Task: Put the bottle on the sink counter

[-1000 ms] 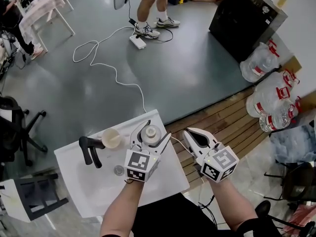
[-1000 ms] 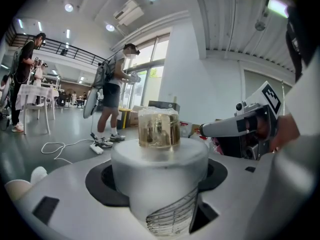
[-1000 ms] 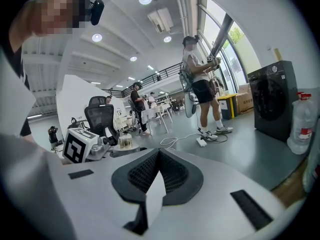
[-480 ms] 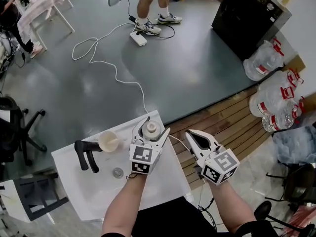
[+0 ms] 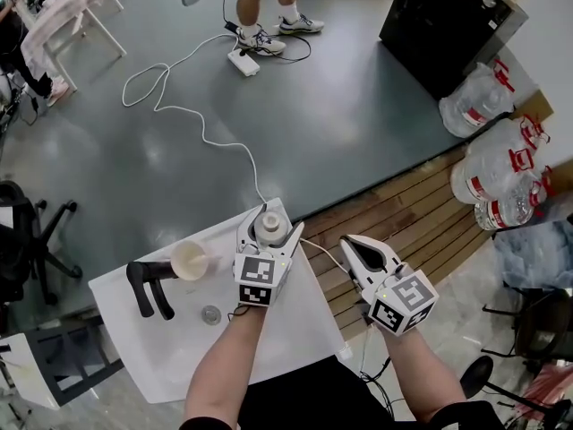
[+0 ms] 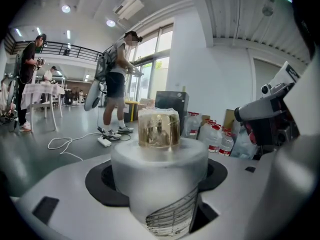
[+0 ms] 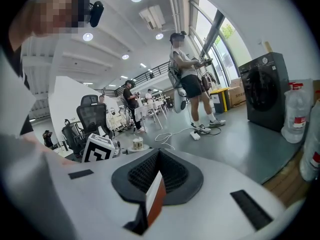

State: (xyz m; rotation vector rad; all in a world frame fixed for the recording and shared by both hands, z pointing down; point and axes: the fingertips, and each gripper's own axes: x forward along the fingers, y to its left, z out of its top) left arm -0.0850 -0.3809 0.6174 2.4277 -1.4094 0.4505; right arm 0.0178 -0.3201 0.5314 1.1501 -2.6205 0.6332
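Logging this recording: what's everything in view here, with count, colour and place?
bottle: one, frosted white with gold cap, at the counter's far edge
sink counter: one, white, below the person
faucet: one, black, counter's left
cup: one, cream, beside the faucet
water jugs: at least three, clear with red handles, floor at right
appliance: one, black, top right
cable: one, white, grey floor
office chair: one, black, far left
left hand-held gripper: white, shut on the bottle
right hand-held gripper: white, shut, empty
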